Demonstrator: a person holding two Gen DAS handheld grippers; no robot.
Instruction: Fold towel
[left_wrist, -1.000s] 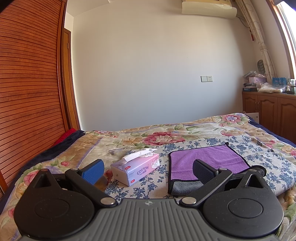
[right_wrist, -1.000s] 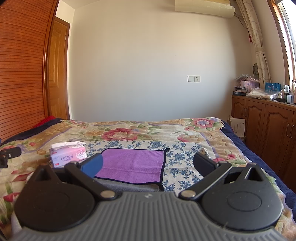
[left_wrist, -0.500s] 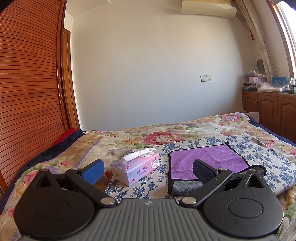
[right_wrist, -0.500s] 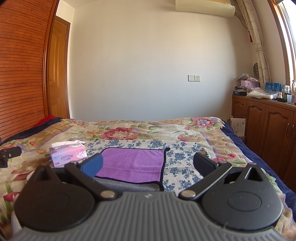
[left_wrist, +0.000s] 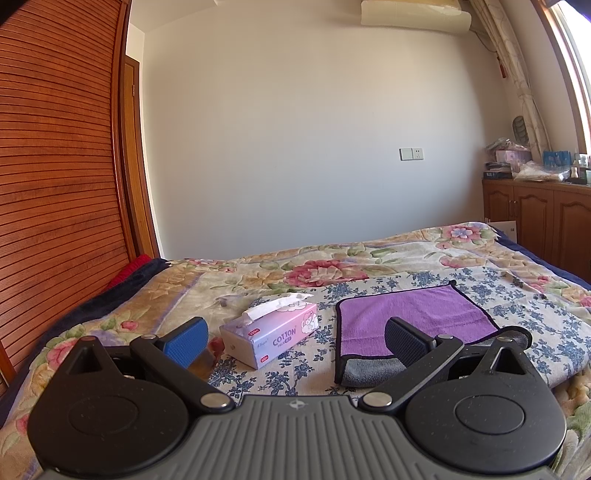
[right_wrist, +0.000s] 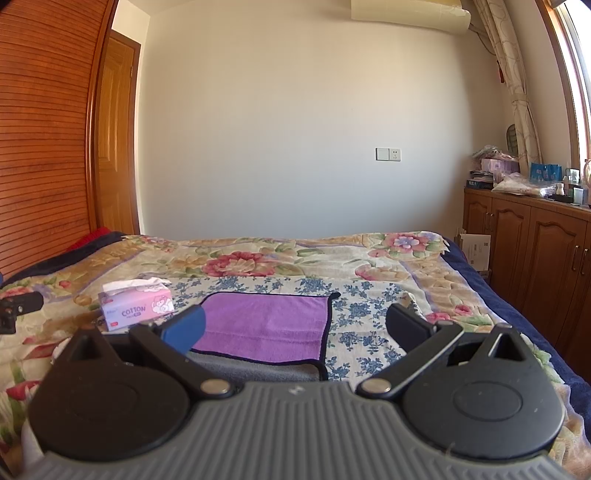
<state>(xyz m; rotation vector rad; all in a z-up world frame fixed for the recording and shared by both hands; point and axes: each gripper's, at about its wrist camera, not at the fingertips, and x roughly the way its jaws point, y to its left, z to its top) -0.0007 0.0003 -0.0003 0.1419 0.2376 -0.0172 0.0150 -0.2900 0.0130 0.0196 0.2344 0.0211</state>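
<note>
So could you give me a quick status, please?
Both grippers, left and right, open, empty. Towel on bed, near edge folded over. Tissue box beside it, apart.

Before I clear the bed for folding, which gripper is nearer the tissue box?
Left. The left gripper has the tissue box right between its open fingers; the right gripper faces the purple towel, the box off to its left.
</note>
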